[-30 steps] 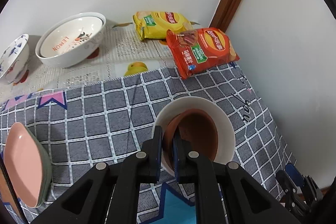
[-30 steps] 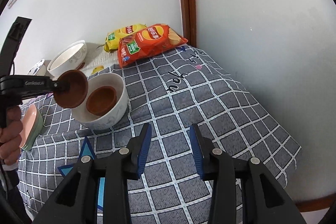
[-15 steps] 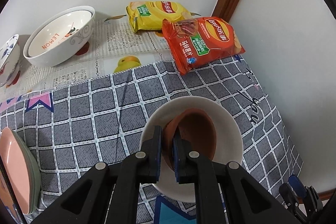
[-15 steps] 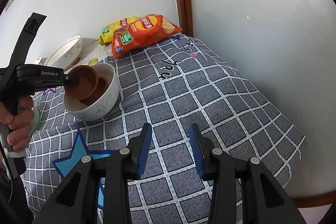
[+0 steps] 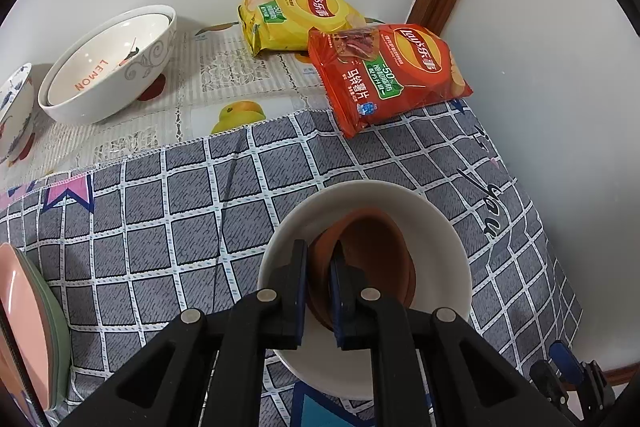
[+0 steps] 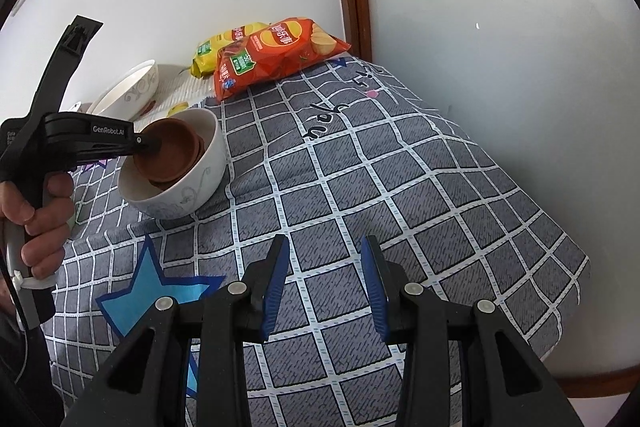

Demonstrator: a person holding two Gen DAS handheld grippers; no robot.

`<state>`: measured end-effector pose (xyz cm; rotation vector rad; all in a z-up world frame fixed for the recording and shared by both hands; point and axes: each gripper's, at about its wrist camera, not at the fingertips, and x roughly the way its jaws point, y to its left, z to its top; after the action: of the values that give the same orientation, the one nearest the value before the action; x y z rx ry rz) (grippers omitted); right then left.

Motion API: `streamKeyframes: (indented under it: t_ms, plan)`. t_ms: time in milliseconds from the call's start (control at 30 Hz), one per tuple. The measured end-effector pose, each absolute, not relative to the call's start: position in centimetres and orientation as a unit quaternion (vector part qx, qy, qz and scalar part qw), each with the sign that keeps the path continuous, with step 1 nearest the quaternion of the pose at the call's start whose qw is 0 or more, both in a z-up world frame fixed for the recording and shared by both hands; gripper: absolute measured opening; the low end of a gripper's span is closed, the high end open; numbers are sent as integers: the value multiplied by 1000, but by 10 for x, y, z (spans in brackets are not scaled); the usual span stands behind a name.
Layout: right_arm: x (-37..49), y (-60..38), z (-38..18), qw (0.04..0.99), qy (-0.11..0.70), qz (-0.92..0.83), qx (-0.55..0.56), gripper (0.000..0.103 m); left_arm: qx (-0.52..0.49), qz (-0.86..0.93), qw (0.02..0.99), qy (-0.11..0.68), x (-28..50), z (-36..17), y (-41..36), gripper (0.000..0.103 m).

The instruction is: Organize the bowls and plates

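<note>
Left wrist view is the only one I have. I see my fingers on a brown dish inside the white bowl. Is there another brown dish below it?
Observer: Yes. The right wrist view shows the held brown dish tilted over a second brown dish in the white bowl.
Operator: And the right gripper, is it holding something?
Observer: No. The right gripper is open, over bare checked cloth.
Operator: Is the bowl near the table edge?
Observer: It stands left of the middle; the cloth's right edge is far off.
</note>
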<state>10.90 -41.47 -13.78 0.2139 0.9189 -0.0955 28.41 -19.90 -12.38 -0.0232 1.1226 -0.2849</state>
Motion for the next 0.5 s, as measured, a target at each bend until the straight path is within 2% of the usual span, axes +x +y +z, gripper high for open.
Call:
streamKeyframes:
  t_ms: [500]
  plan:
    - [139, -420, -132, 900, 429, 20, 80, 37, 4, -106, 848, 519, 275, -122, -205, 11]
